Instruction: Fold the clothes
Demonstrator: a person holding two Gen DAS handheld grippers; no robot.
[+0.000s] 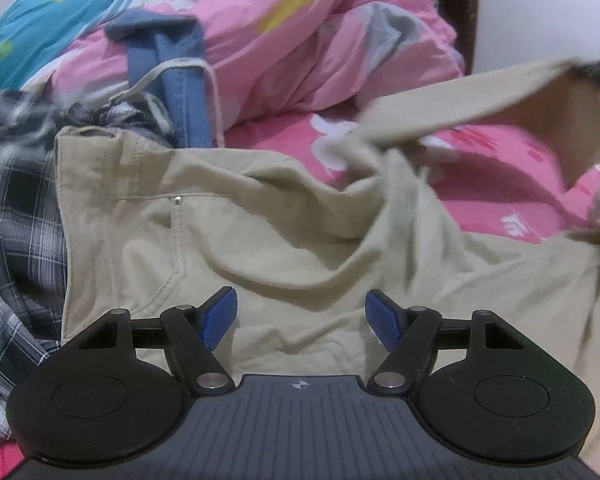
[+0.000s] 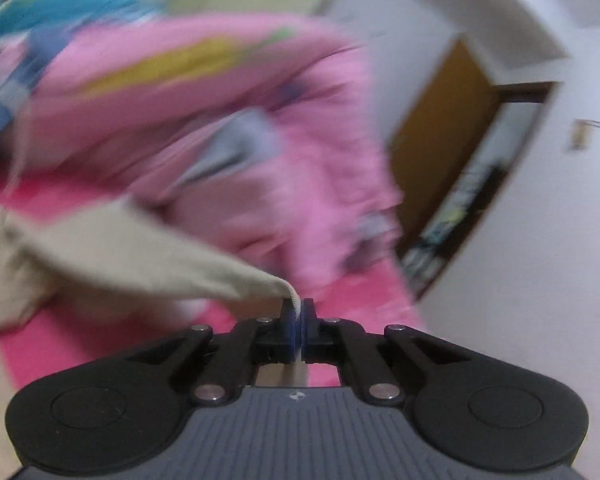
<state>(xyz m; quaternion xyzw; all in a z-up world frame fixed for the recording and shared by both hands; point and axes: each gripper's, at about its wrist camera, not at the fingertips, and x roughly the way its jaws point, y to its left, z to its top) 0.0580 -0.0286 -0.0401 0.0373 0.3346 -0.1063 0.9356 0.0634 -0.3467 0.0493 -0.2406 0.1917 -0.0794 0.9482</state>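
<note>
A pair of beige trousers (image 1: 228,232) lies crumpled on the pink bed sheet (image 1: 500,200), waistband at the left with a pocket seam showing. My left gripper (image 1: 301,312) hovers over the trousers, open, nothing between its blue pads (image 1: 220,320). One beige trouser leg (image 1: 480,100) is lifted at the upper right, where the other gripper shows as a dark blur. In the right wrist view my right gripper (image 2: 298,320) is shut on the edge of that beige leg (image 2: 140,256), which stretches away to the left. That view is blurred.
A black-and-white plaid shirt (image 1: 16,208) lies at the left. Behind the trousers sit a blue denim garment (image 1: 180,80), a bunched pink quilt (image 1: 320,52) and a teal pillow (image 1: 40,28). A white wall and a wooden door frame (image 2: 440,152) stand at the right.
</note>
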